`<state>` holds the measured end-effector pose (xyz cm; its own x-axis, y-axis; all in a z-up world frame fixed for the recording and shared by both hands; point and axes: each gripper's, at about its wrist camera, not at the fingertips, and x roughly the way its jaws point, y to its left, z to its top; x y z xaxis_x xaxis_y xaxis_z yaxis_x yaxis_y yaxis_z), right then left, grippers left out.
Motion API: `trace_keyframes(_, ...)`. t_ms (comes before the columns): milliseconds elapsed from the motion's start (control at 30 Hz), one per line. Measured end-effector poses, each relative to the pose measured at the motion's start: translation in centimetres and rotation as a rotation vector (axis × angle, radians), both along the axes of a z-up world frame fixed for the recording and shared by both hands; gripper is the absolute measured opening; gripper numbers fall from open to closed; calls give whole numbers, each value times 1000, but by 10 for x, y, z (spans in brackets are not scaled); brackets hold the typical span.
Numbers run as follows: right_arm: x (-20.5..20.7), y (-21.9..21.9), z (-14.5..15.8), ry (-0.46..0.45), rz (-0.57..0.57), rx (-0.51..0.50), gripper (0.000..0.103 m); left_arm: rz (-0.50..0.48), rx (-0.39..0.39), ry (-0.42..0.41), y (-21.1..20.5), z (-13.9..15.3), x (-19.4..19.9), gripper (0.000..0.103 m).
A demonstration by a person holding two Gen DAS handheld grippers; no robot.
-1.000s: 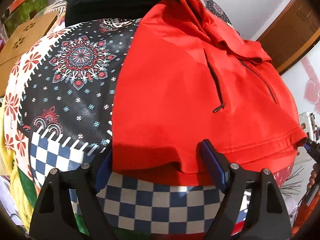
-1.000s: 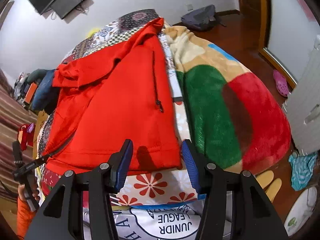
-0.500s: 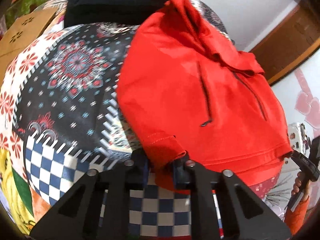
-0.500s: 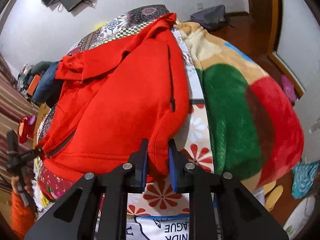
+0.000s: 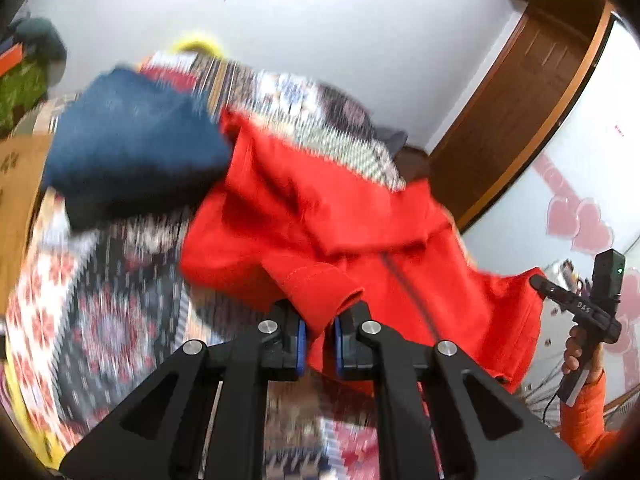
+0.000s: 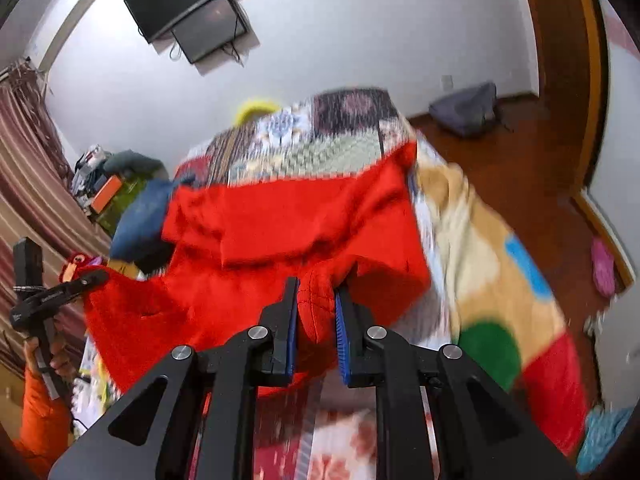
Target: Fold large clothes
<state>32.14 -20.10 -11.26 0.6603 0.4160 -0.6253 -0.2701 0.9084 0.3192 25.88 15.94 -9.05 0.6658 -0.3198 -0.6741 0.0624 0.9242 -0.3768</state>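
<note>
Red hoodie (image 5: 360, 220) hem is pinched between both grippers' fingers (image 5: 298, 344).

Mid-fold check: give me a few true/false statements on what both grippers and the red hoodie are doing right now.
1. The left gripper is shut on the red hoodie. True.
2. The right gripper is open and empty. False: its fingers are closed on a bunched piece of the hoodie's hem.
3. The held edge is raised off the patterned bedspread. True: in both wrist views the gripped edge hangs above the cover.
4. The folded dark blue garment lies on top of the hoodie's front. False: it sits beside the hoodie, near its hood end.
5. The hoodie is already folded into a neat stack. False: it is still spread open, held at two hem corners.
</note>
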Motion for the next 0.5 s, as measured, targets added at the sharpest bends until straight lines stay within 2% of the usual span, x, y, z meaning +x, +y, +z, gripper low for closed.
trace_keyframes(100, 31, 3, 14, -43, -17, -22, 14, 16, -18, -53, 5, 21, 27, 9)
trace_keyframes(267, 89, 12, 27, -85, -23, -67, 14, 70, 6, -120, 11, 44, 90, 9)
trace_keyframes(333, 120, 17, 27, -89, -43, -98, 14, 83, 4, -125, 12, 44, 117, 9)
trace_keyframes(500, 184, 17, 10, -45, -122, -130, 14, 145, 94, -86, 15, 23, 192, 9)
